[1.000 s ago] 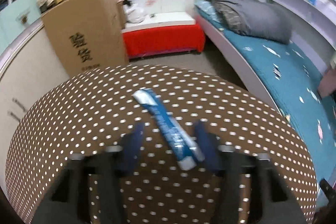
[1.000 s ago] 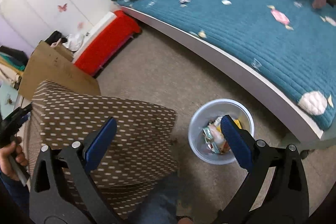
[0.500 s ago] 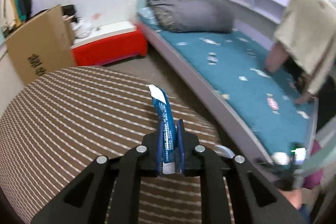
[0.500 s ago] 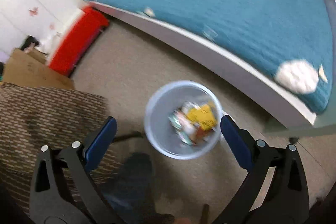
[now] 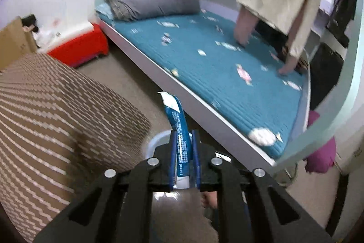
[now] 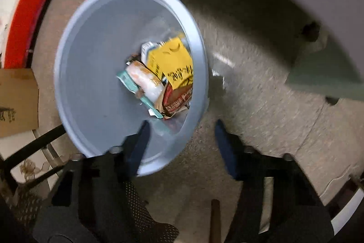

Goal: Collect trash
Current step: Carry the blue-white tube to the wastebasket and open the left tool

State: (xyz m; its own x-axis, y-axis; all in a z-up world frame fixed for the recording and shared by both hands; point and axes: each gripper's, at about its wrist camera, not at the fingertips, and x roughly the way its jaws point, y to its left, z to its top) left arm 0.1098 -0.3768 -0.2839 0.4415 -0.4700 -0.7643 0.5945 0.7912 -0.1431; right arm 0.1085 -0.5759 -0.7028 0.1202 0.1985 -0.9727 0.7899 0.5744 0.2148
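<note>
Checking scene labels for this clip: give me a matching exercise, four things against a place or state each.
Things:
1. blue wrapper
2. yellow packet
3. grey pillow
4. right gripper

Places or states:
a. on the teal bed
b. inside the pale bin
c. clamped in the left gripper
d. jaws closing astride the bin rim, one finger inside and one outside, pads not yet pressing

Pairs: 1-c, 2-b, 3-a, 4-d

Bin (image 5: 157, 140) mostly hidden behind fingers (image 5: 173, 158); wrapper (image 5: 179, 129) print illegible
</note>
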